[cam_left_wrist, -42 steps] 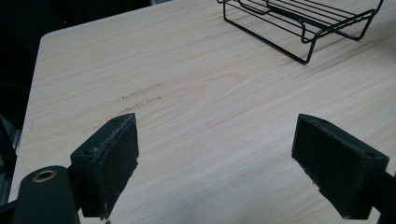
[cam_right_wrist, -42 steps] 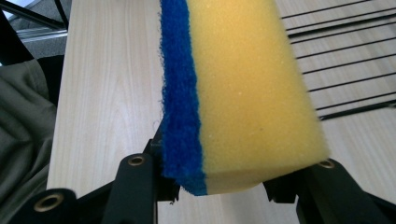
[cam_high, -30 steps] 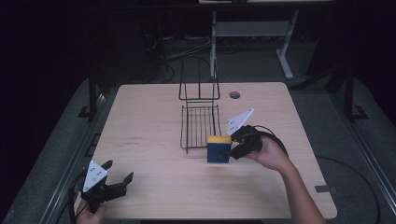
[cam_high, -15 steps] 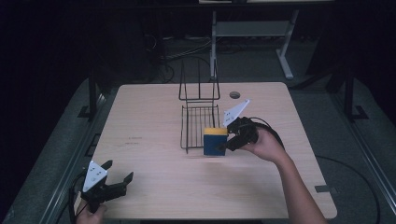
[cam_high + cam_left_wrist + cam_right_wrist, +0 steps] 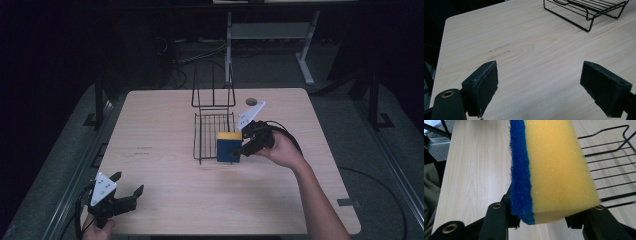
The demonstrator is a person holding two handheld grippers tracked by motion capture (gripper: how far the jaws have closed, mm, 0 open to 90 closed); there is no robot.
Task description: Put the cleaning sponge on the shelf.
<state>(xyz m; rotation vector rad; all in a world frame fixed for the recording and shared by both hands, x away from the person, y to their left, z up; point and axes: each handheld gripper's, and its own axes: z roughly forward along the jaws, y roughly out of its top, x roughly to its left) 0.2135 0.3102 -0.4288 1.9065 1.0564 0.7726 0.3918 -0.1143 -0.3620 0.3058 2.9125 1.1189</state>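
A yellow sponge with a blue scouring side (image 5: 228, 147) (image 5: 554, 167) is squeezed between the jaws of my right gripper (image 5: 243, 148) (image 5: 549, 217), which is shut on it. It hangs at the near right corner of a black wire rack (image 5: 212, 129) (image 5: 609, 165) in the middle of the table (image 5: 165, 125). My left gripper (image 5: 127, 196) (image 5: 541, 85) rests near the table's front left corner, jaws wide open with nothing between them. Its black pads (image 5: 484, 85) frame bare wood.
The wire rack (image 5: 586, 10) has an upright wire back (image 5: 212, 90) at its far end. A round cable hole (image 5: 251, 101) lies beyond the rack. A faint scuff mark (image 5: 144, 149) sits on the wood left of centre. Desk legs stand behind the table.
My right gripper has carried the sponge away from me and a little left, up to the rack's near right corner. The left gripper has stayed still.
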